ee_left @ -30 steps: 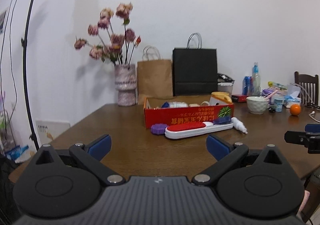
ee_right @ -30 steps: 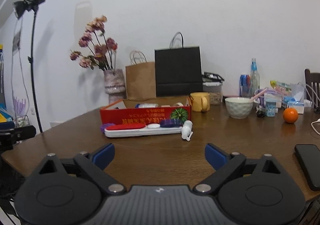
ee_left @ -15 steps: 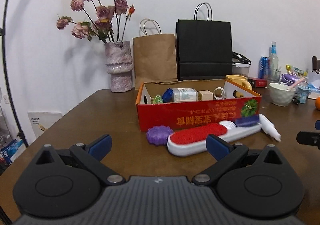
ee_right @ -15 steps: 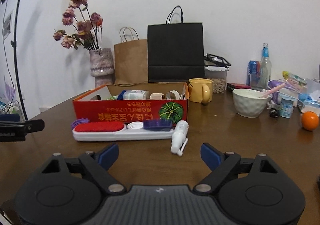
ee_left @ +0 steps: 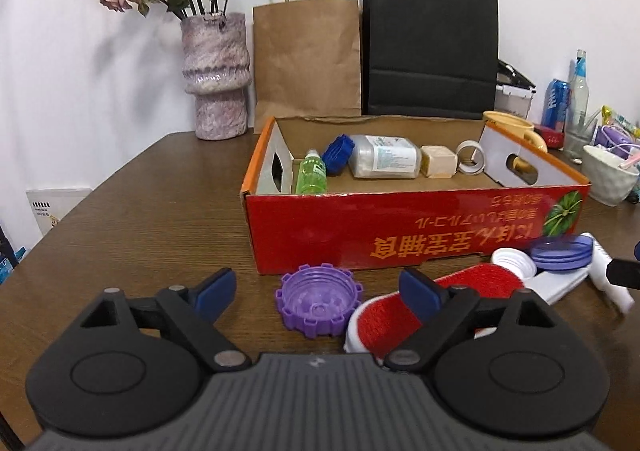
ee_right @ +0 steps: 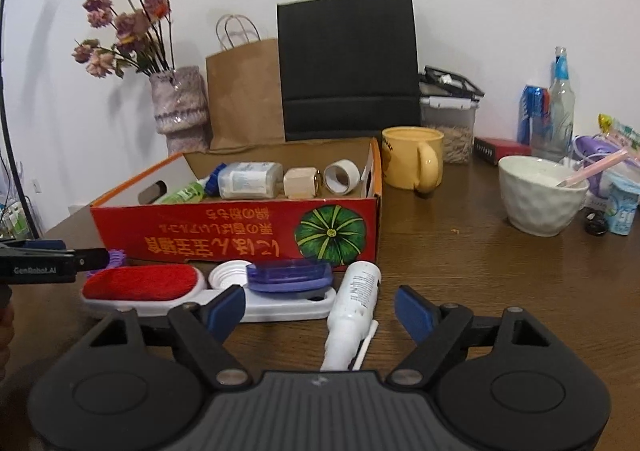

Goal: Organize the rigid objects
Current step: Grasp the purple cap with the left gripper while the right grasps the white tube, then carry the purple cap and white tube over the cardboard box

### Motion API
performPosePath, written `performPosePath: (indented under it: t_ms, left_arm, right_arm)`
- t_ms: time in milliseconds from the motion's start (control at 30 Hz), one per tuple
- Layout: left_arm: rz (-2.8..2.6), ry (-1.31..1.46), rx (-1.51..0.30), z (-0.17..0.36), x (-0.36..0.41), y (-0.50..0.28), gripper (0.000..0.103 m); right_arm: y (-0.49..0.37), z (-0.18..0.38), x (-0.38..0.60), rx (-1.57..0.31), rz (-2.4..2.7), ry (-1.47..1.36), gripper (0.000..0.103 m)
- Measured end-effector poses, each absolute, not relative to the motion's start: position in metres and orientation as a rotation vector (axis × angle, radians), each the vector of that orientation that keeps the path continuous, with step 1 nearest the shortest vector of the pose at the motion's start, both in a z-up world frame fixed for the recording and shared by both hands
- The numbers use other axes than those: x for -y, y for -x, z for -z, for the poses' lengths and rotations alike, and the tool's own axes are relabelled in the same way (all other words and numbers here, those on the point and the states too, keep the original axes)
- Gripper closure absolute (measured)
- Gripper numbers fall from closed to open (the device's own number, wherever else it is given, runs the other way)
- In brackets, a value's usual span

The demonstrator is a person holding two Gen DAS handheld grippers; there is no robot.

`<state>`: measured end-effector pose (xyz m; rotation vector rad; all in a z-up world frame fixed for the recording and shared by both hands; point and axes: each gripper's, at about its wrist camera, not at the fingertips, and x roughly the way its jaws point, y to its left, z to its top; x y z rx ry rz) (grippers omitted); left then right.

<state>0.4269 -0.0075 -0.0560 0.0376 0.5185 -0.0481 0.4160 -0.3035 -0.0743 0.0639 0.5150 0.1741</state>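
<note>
A dark brown wooden table carries everything; a red cardboard box stands near its middle, open at the top; just in front of the box lie a purple toothed cap, a white lint brush with a red pad and a white spray bottle on its side; behind the box, by the wall, stand a mottled vase, a brown paper bag and a black paper bag; to the right of the box stand a yellow mug, a clear lidded container and a white bowl; further right are a blue can, a glass bottle and a small red box.
</note>
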Motion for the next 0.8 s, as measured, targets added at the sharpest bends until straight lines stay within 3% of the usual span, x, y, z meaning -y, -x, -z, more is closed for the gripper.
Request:
performPosePath:
  t_ms: [67,300,333,467,800]
  left_arm:
    - [0.043,-0.034,-0.53,0.059,0.007,-0.434,0.014]
    - [0.044,0.015,-0.603,0.068,0.0,-0.456,0.038]
    - [0.04,0.023,-0.612,0.069,-0.001,-0.458,0.047]
    - [0.033,0.04,-0.618,0.072,-0.004,-0.457,0.047]
    - [0.023,-0.03,-0.508,0.051,0.005,-0.416,0.048]
  right_arm:
    - [-0.425,0.078,0.304,-0.534,-0.167,-0.056,0.028]
    - [-0.444,0.087,0.305,-0.581,-0.161,-0.06,0.051]
    - [-0.445,0.088,0.307,-0.583,-0.159,-0.072,0.054]
    - [-0.446,0.089,0.315,-0.585,-0.141,-0.09,0.069]
    - [-0.45,0.093,0.317,-0.632,-0.097,-0.059,0.076]
